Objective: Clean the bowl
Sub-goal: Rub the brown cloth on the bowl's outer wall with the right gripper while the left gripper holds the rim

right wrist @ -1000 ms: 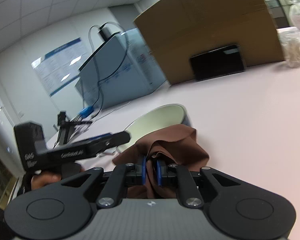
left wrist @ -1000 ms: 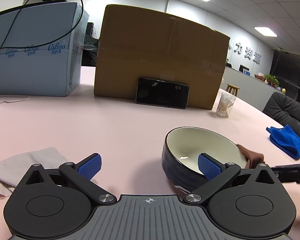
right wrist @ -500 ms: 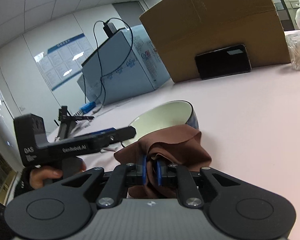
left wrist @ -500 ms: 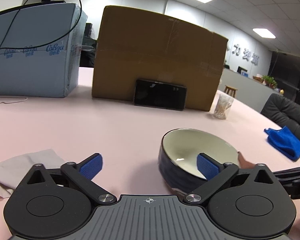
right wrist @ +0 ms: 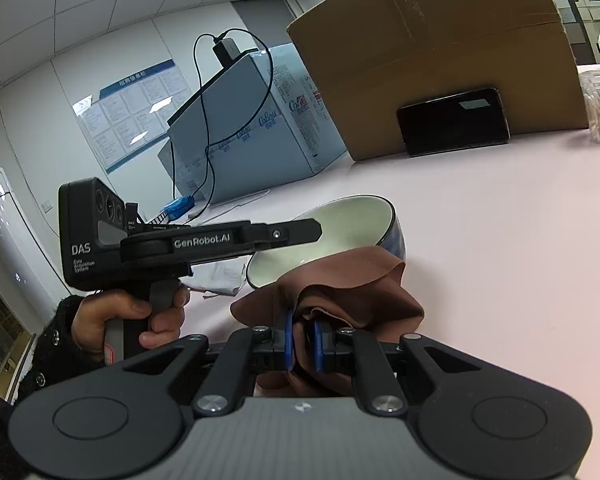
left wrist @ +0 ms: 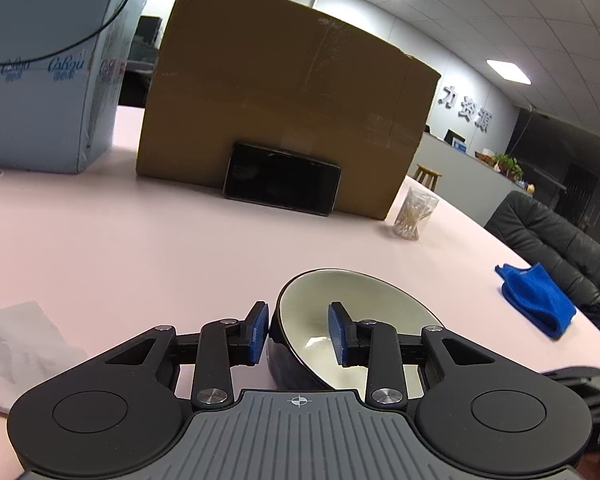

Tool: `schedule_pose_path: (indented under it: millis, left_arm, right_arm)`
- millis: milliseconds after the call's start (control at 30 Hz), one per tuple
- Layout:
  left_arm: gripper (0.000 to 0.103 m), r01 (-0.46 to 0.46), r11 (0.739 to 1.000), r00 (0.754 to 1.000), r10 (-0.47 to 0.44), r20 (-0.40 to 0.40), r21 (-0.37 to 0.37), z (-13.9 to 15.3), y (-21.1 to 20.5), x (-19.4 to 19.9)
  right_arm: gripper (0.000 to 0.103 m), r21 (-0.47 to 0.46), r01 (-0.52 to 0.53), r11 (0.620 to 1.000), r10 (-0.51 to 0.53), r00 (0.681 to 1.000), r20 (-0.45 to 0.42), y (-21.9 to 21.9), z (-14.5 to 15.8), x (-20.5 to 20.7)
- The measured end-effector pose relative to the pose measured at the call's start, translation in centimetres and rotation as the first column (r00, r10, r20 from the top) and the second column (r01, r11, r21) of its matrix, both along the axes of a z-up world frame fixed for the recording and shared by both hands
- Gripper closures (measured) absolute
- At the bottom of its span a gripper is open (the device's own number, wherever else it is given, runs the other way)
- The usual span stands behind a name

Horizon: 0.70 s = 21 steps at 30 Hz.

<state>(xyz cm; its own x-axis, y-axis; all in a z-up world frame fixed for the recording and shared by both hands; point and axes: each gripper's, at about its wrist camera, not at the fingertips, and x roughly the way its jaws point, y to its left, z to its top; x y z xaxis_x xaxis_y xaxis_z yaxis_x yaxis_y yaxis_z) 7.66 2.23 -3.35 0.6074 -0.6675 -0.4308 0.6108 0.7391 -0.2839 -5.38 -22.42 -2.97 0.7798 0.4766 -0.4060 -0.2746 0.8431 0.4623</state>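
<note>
Bowl (left wrist: 352, 320) sits tilted on the pink bench (left wrist: 140, 248), its near rim straddled by the left gripper (left wrist: 299, 334): one blue pad outside the dark wall, one inside, clamped on the rim. Right gripper (right wrist: 301, 345) pinches a brown cloth (right wrist: 340, 292) whose fold lies against the bowl's far side.

The bowl (left wrist: 352, 312) is dark blue outside and creamy white inside. It tips sideways beside a crumpled brown cloth (right wrist: 340, 292).
</note>
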Motion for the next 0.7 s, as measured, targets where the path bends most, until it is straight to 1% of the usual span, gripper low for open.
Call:
schedule_pose_path:
  millis: [67,200,233,267,300,400,467,600,700]
  left_arm:
    - [0.071,-0.001,1.000,1.000,0.001,-0.002,-0.002,0.1,0.4,-0.6]
    - [0.071,-0.013,1.000,1.000,0.013,0.005,-0.004,0.4,0.7,-1.1]
    - [0.071,-0.016,1.000,1.000,0.016,0.007,-0.004,0.4,0.7,-1.2]
    - [0.073,-0.019,1.000,1.000,0.019,0.008,-0.005,0.5,0.8,-1.3]
    - [0.078,-0.025,1.000,1.000,0.025,0.009,-0.008,0.6,0.8,-1.2]
    - [0.084,-0.027,0.999,1.000,0.027,-0.002,-0.021,0.7,0.3,0.0]
    - [0.085,-0.027,1.000,1.000,0.027,0.015,-0.007,0.4,-0.1,0.0]
    - [0.085,-0.028,1.000,0.999,0.028,0.035,0.001,0.3,-0.2,-0.3]
    - [0.085,-0.028,1.000,0.999,0.028,0.043,0.006,0.2,-0.2,-0.4]
  right_arm:
    - [0.090,0.019,0.040,0.999,-0.040,0.999,0.006,-0.6,0.0,-0.2]
    - [0.090,0.025,0.131,0.991,-0.131,0.991,0.005,-1.6,-0.1,-0.5]
    - [0.090,0.031,0.138,0.990,-0.138,0.990,-0.001,-1.8,-0.2,-0.4]
    - [0.090,0.032,0.135,0.990,-0.135,0.991,-0.004,-1.8,-0.3,-0.3]
    - [0.090,0.031,0.131,0.991,-0.131,0.991,-0.005,-1.7,-0.3,-0.3]
    - [0.090,0.022,0.120,0.992,-0.120,0.993,0.004,-1.6,-0.4,-0.2]
    - [0.090,0.030,0.099,0.995,-0.100,0.995,0.008,-1.6,-0.4,-0.2]
    - [0.090,0.048,0.003,0.999,-0.003,1.000,-0.004,-1.0,-0.5,0.4]
    - [0.091,0.049,-0.014,0.999,0.014,1.000,-0.009,-0.8,-0.4,0.6]
